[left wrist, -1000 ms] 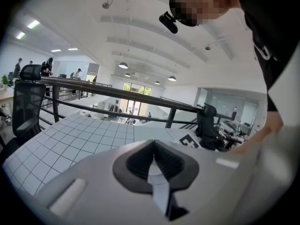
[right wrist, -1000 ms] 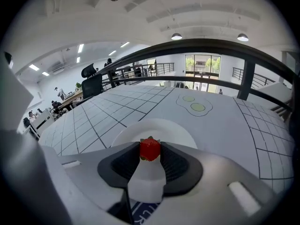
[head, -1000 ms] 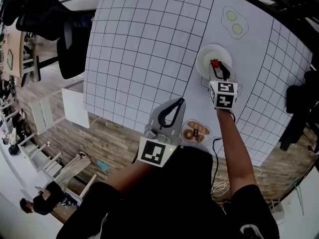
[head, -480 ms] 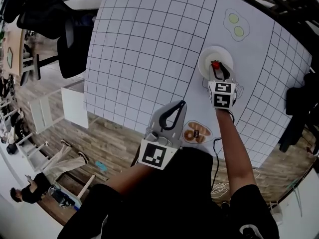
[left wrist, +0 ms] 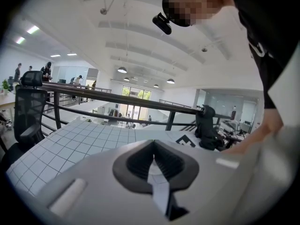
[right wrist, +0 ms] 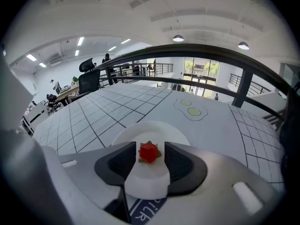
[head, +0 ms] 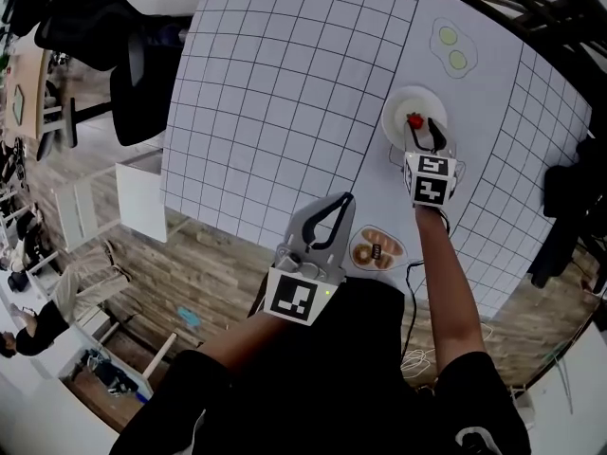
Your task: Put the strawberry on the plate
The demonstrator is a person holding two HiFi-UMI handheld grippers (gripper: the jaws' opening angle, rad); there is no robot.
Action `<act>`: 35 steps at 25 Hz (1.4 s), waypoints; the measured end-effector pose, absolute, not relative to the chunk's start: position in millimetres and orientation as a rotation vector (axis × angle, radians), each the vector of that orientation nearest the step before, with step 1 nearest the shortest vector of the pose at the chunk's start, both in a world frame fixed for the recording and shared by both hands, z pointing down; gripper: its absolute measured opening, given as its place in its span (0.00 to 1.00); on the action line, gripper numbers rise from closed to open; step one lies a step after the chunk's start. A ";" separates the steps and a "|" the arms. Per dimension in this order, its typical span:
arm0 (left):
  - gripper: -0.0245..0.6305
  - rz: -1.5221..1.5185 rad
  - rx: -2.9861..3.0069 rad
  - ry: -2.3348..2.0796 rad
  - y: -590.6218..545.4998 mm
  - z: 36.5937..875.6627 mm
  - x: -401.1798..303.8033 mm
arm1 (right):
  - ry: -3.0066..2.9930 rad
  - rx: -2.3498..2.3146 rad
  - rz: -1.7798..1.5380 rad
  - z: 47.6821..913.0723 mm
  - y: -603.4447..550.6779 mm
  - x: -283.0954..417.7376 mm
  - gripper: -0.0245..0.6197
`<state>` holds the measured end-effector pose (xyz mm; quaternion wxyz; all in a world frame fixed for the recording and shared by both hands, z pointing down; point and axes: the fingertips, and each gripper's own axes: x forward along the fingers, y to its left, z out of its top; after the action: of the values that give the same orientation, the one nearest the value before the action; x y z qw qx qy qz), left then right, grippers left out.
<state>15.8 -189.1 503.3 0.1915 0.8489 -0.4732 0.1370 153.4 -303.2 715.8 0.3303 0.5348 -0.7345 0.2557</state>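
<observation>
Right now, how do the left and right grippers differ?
Jaws: the right gripper's are opening, apart around the strawberry without pressing it; the left gripper's are together, empty. Place: the right gripper is over the white plate, where the strawberry lies; the left gripper hangs back at the table's near edge. Both carry marker cubes.

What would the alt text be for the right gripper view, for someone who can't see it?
A red strawberry sits on a small white plate, between the right gripper's two dark jaws, which are opening and clear of it. The plate rests on a white gridded table.
</observation>
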 end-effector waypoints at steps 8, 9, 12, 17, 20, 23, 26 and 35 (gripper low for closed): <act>0.05 0.358 2.463 -1.326 -176.1 482.4 12.8 | -1.971 1.443 0.663 673.1 -291.3 144.9 0.33; 0.05 0.355 2.477 -1.322 -173.0 478.5 13.4 | -1.977 1.450 0.664 667.0 -287.7 143.3 0.33; 0.05 0.316 2.478 -1.314 -163.4 467.9 13.8 | -1.998 1.472 0.651 647.3 -275.3 137.5 0.32; 0.05 0.271 2.540 -1.288 -147.3 446.1 12.3 | -2.052 1.520 0.597 604.9 -250.5 127.2 0.29; 0.05 0.236 2.566 -1.284 -137.7 432.7 6.4 | -2.072 1.554 0.579 580.3 -230.8 122.9 0.29; 0.05 0.203 2.587 -1.266 -127.6 423.0 -0.3 | -2.084 1.604 0.569 554.0 -212.0 120.0 0.29; 0.05 0.185 2.623 -1.228 -113.4 414.1 -4.6 | -2.097 1.647 0.555 529.7 -189.2 113.6 0.29; 0.05 0.085 2.738 -1.151 -69.0 374.7 -17.5 | -2.126 1.801 0.501 457.2 -116.3 95.6 0.27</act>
<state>-17.5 -69.0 374.7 0.0849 0.9181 -0.3860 0.0285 95.6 -116.3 457.2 0.1546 0.6285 -0.7420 0.1748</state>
